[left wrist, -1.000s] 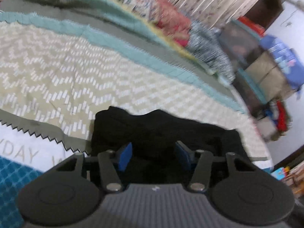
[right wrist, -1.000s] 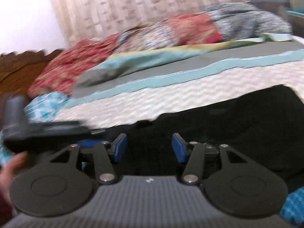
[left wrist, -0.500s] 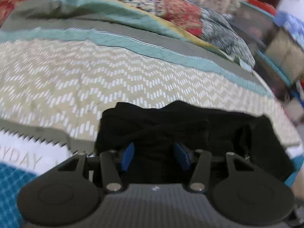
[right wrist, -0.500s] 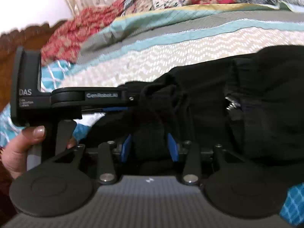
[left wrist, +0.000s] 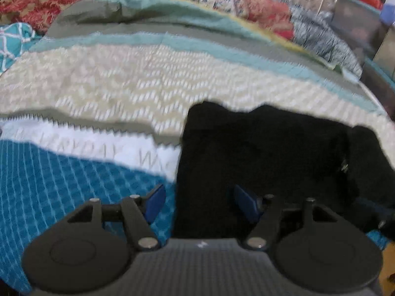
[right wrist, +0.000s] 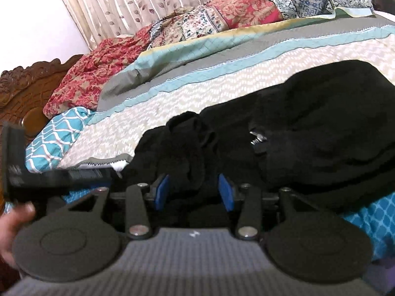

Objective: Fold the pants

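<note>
Black pants (left wrist: 266, 153) now freed as left tool (left wrist: 200, 203) spreads open; right tool (right wrist: 193, 192) stays clenched on them.

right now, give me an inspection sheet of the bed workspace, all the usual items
surface: patterned bedspread with beige zigzag, grey and teal bands and a blue checked section.
job's things: black fabric pants bunched on the bedspread near its front edge, metal zipper pull showing.
clutter: red floral quilt and patchwork bedding heaped along the far side.
grippers: left gripper jaws opening, pads clear of the pants' edge; right gripper has a ridge of the pants between its blue pads.
cables: nothing seen.
surroundings: leaf-print curtain, carved wooden headboard; a hand grips the left gripper's handle.
</note>
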Demonstrator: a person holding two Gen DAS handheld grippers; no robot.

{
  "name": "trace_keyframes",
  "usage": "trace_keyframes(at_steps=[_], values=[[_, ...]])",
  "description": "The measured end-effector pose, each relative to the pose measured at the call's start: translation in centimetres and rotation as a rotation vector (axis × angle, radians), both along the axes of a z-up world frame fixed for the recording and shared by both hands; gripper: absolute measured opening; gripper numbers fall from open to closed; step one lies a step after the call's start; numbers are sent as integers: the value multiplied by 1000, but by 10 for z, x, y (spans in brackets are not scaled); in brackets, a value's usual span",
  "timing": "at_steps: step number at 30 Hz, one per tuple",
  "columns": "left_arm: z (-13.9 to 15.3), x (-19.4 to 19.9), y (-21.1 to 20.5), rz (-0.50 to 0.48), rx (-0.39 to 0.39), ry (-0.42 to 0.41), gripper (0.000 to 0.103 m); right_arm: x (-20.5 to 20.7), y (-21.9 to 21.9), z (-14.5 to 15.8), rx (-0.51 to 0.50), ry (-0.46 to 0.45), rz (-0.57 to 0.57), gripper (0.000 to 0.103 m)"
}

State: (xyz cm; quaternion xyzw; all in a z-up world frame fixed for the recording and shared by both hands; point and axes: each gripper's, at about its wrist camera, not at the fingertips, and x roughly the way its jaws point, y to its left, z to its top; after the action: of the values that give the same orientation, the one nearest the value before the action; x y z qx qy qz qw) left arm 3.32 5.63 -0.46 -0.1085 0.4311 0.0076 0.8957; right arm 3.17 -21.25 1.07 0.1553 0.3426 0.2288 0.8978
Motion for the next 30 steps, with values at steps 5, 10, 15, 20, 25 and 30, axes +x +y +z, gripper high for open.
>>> trace_keyframes(at_steps=[5,10,15,20,25,30], values=[[-5,4,-6,10,43,5,68,9,14,-2,-22,-15,28,36],[-8,6,-12,14,72,11,71,29,26,-31,-101,63,49,35],[-8,8,-12,14,78,17,73,26,21,-28,-85,60,56,35],[-6,8,-14,9,100,17,73,20,10,-22,-27,73,43,37],[-6,9,-15,8,109,20,73,11,-24,-4,35,32,-32,37],[-5,10,-16,7,121,23,73,11,-89,15,107,-50,-258,41]])
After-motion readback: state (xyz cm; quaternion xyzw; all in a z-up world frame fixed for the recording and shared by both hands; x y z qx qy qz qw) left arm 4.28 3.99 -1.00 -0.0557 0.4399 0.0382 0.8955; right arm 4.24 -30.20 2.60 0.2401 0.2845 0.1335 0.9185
